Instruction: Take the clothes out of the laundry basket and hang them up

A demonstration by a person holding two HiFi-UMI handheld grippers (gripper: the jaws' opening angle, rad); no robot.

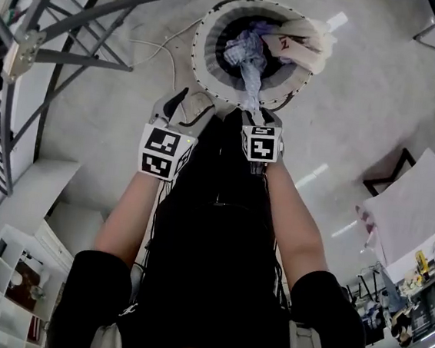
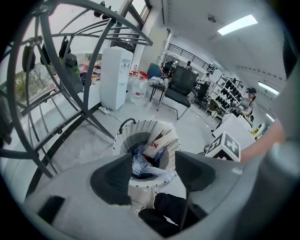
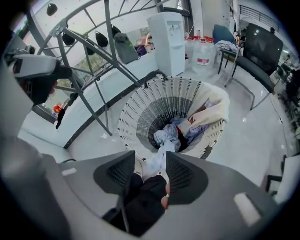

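Your right gripper [image 3: 150, 163]: pinching the blue cloth [image 1: 250, 84], half out of the basket [image 1: 201, 59]
Your left gripper [image 2: 153, 163]: open, holding nothing
Left to do: hang it, then the other clothes

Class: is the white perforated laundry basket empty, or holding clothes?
Not empty. The white perforated laundry basket holds a cream garment and a pale blue garment stretching up to the right gripper.

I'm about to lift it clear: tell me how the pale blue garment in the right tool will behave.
Probably floppy: the pale blue garment hangs as a limp strand from the right tool into the laundry basket. Likely light, being thin cloth. It may snag, since its far end lies bunched among other clothes.
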